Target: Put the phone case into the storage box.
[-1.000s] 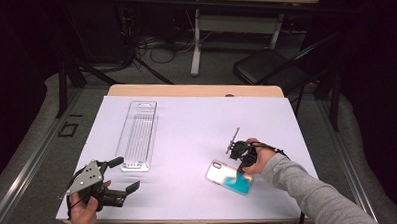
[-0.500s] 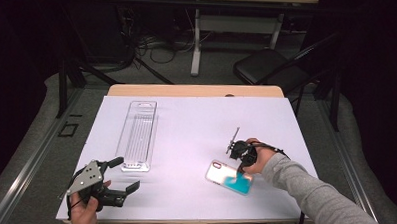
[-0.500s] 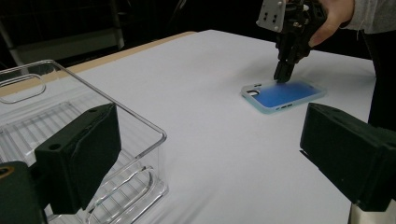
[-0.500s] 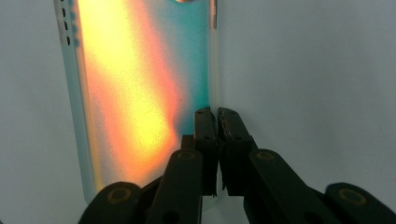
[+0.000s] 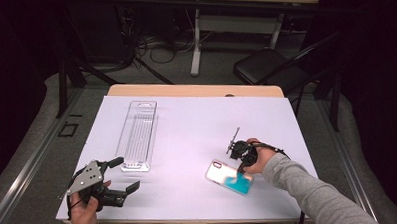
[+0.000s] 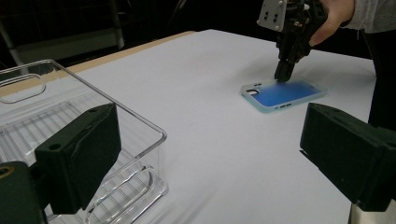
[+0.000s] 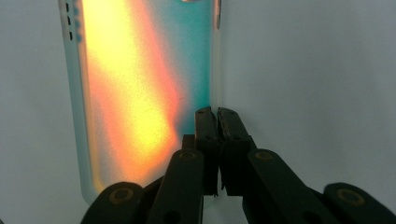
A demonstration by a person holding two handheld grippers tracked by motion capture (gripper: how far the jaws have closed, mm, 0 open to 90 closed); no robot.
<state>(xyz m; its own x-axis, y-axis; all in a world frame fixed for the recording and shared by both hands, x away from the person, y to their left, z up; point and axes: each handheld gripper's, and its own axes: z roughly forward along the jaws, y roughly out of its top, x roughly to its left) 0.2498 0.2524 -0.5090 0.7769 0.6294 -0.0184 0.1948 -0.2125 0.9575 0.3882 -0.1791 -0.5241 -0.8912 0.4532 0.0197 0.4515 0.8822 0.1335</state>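
At the left, our left hand-held gripper (image 5: 121,192) rests near the front edge of the desk (image 5: 196,122) with its jaws spread wide and nothing between them, just beside the clear plastic tray (image 5: 138,135). To the right, well apart from it, the phone case (image 5: 230,177) lies flat on the desk. We judge it light, thin and flexible, with a smooth, somewhat slippery surface; it should bend rather than break. Lying flat, it offers little to grab, so the raised side rim is the sensible place to pinch. Our right hand-held gripper (image 7: 216,114) points down at the case's long edge, its jaws pressed together right on that rim (image 7: 215,56); whether the rim is truly caught between the tips, we cannot tell.
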